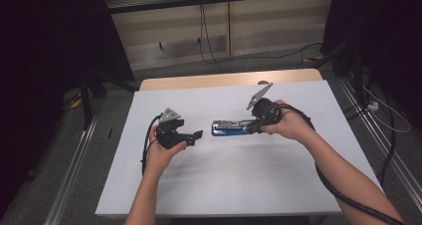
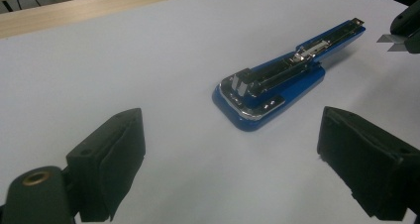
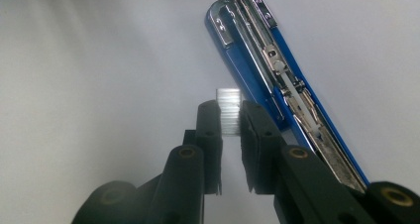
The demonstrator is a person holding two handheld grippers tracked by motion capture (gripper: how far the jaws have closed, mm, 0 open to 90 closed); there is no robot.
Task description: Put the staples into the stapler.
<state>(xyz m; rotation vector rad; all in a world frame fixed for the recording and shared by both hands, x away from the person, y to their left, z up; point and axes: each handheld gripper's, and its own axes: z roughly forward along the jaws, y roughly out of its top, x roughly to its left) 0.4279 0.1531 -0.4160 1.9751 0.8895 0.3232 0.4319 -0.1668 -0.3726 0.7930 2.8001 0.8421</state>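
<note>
A blue stapler [image 2: 277,90] with bright silver metal along its opened top is seen on a plain white table [image 1: 234,175] edged in pale wood. A silver, finely ribbed strip of staples [image 3: 229,110] is pinched between the black jaws of the right gripper [image 3: 231,116]. The left gripper [image 2: 237,169] is likewise black, with 1 brass-coloured ring.
</note>
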